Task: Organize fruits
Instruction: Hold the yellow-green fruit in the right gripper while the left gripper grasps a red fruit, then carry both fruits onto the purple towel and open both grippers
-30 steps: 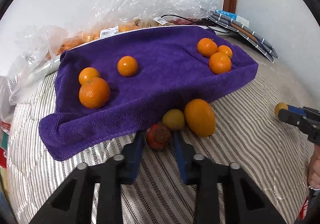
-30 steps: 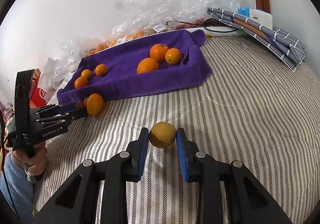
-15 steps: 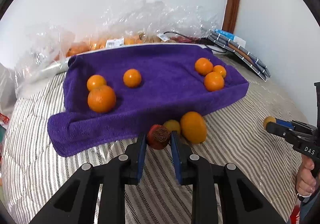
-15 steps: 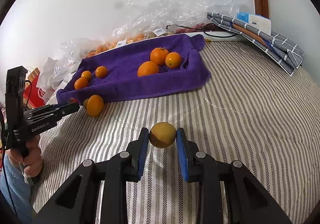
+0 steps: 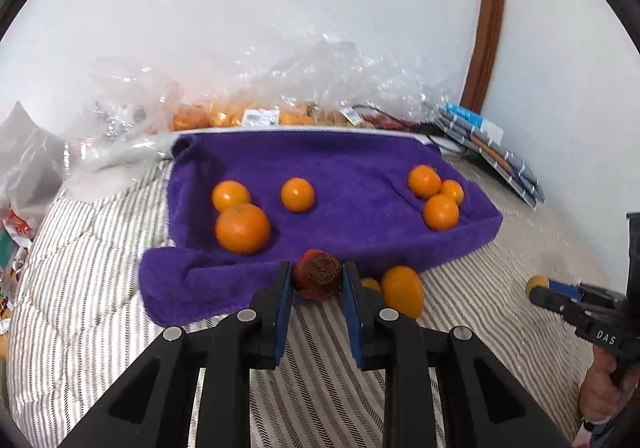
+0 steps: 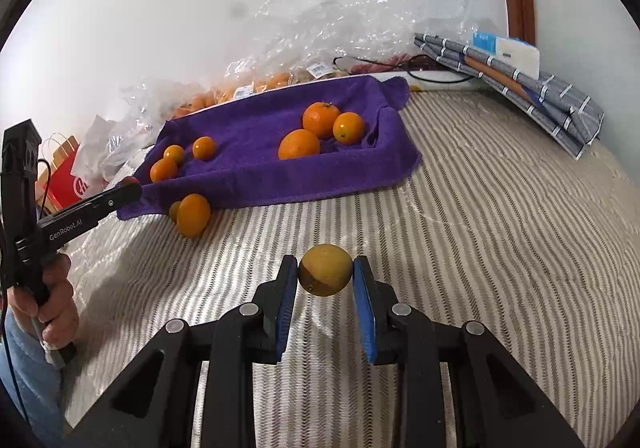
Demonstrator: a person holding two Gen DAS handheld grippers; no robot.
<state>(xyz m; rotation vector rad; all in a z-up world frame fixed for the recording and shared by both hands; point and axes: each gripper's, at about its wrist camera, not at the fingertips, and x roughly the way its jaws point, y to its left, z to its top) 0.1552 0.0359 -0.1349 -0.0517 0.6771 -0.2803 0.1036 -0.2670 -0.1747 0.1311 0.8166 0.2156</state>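
Fruits lie on and around a purple towel in the middle of the left wrist view: three oranges toward its left, three more clustered at its right. At lower centre the left gripper pinches a dark red fruit between its blue pads, in front of the towel's near edge. Just right of it an oval orange fruit rests on the striped bedcover, touching a small yellow one. In the right wrist view, the right gripper at lower centre clamps a yellow fruit, raised over the bedcover. The towel sits at upper centre with both orange clusters on it, and a folded plaid cloth lies at upper right.
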